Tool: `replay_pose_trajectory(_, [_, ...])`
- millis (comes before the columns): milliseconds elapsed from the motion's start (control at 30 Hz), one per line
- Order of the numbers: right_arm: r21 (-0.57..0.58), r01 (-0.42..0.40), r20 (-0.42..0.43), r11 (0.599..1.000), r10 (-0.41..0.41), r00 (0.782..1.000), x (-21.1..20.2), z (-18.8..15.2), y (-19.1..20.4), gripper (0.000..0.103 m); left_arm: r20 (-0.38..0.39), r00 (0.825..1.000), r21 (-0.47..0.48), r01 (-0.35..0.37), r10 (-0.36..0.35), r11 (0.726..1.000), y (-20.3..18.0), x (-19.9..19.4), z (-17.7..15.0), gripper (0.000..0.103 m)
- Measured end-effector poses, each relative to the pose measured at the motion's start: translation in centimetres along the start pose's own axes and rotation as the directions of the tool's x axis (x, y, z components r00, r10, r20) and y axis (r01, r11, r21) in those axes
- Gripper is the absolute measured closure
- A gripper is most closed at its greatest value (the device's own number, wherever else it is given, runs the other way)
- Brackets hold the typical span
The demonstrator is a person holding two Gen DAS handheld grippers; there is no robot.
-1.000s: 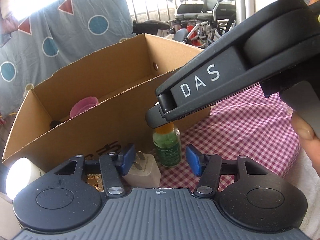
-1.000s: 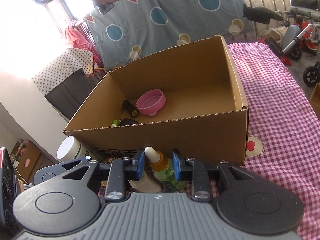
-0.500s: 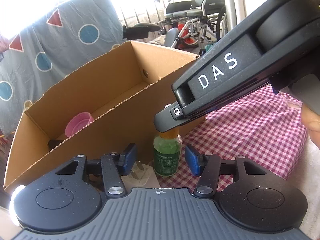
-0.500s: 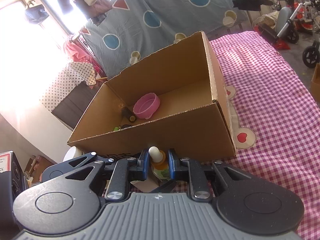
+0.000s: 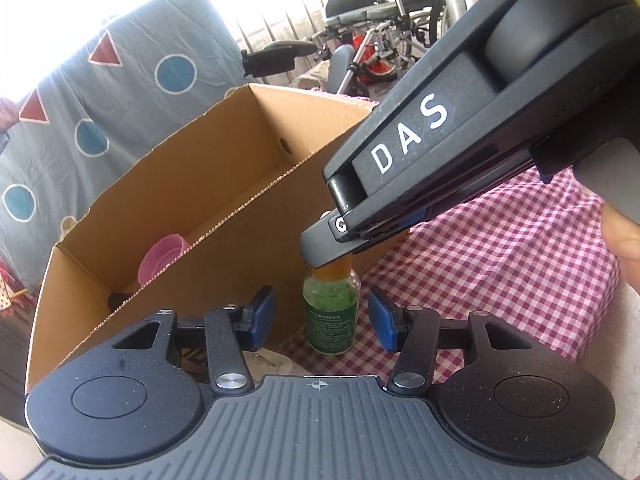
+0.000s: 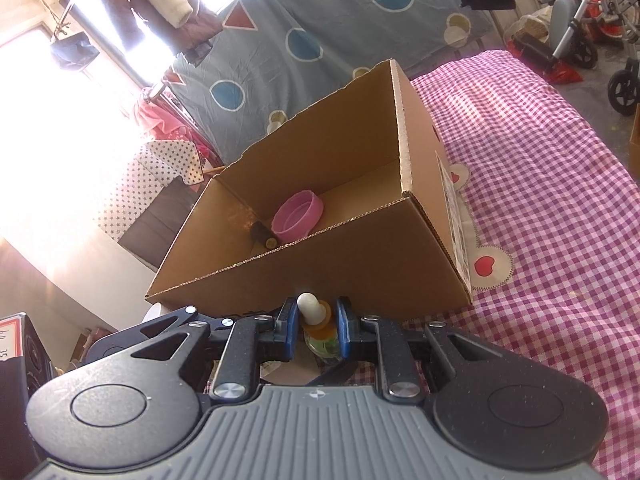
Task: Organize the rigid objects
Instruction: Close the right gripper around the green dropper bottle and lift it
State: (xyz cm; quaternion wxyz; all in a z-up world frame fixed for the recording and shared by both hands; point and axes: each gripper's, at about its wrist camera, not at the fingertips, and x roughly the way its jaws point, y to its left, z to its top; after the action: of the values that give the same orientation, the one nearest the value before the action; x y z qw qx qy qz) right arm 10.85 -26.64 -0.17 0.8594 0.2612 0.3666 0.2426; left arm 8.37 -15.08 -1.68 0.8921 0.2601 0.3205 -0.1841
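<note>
Right at the foot of the cardboard box, on the pink checked cloth, the right gripper now has its blue pads clamped on the orange collar of the little green dropper bottle, white rubber bulb poking up between them. A second back those pads stood either side of the neck with daylight showing; they have closed in and the grip is made. From the left wrist view the bottle stands upright on the cloth, base down, just in front of the box wall, with the right tool reaching over its top.

Meanwhile the left gripper sits low behind the bottle, pads apart, one to each side of the glass body and touching neither. Its jaws have just been narrowing, yet nothing is held there, and the white plug that showed by its left pad a moment ago has slipped almost out of sight under the tool.

So what does this mean? The pick looks secured, and the lift over the near wall should be next. Inside the box a pink lid and a dark cylinder lie already, with plenty of bare floor beside them. Watch that narrow collar, a tilt could let the bottle swing
</note>
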Motion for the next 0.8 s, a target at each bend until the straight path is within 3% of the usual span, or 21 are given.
replay_pose_trajectory(133, [0.002, -0.015, -0.002, 1.0, 0.015, 1.0, 0.0, 0.1, -0.3, 0.082, -0.047, 0.998, -0.036, 0.029, -0.031, 0.999, 0.4, 1.0, 0.0, 0.072])
replay_pose_trajectory(333, [-0.013, -0.012, 0.004, 1.0, 0.012, 1.0, -0.6, -0.1, -0.4, 0.082, -0.041, 0.997, -0.086, 0.068, -0.072, 0.994, 0.7, 1.0, 0.1, 0.072])
replay_pose_trajectory(533, [-0.048, 0.039, 0.018, 0.998, -0.039, 0.999, -2.0, -0.2, -0.3, 0.081, -0.013, 0.993, -0.089, 0.119, -0.12, 0.989, -0.2, 1.0, 0.3, 0.072])
replay_pose_trajectory(800, [-0.041, 0.042, 0.016, 0.998, -0.042, 0.999, -2.0, -0.2, -0.4, 0.081, -0.022, 0.993, -0.107, 0.116, -0.119, 0.987, -0.2, 2.0, 0.4, 0.072])
